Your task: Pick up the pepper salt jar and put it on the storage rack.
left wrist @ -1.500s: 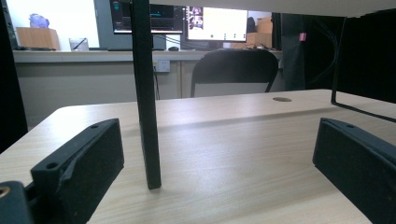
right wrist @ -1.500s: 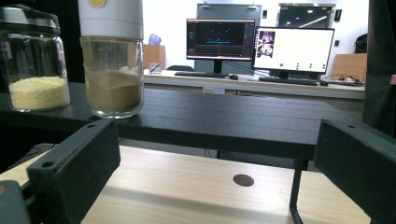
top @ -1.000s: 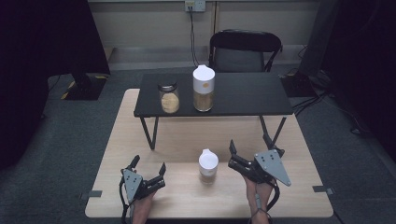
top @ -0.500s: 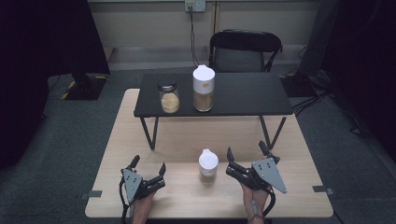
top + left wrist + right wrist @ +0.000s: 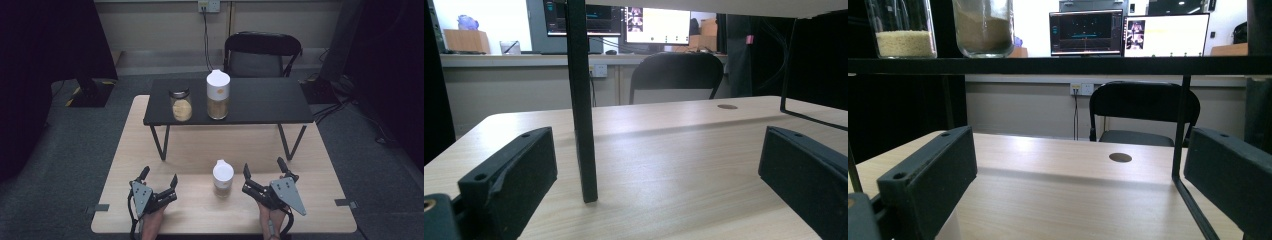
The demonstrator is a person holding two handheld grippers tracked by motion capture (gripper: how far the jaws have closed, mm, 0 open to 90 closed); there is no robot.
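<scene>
Two open tools rest on the counter [image 5: 150,150], the left tool [image 5: 159,183] at eight o'clock and the right tool [image 5: 264,175] at four o'clock, flanking the small white-lidded jar [image 5: 222,178] probably so either can reach it.

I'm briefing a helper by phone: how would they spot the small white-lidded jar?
On the wooden table, look in front of the black shelf, between the two grippers. The small jar stands alone on the wood; the other two jars sit up on the shelf.
</scene>
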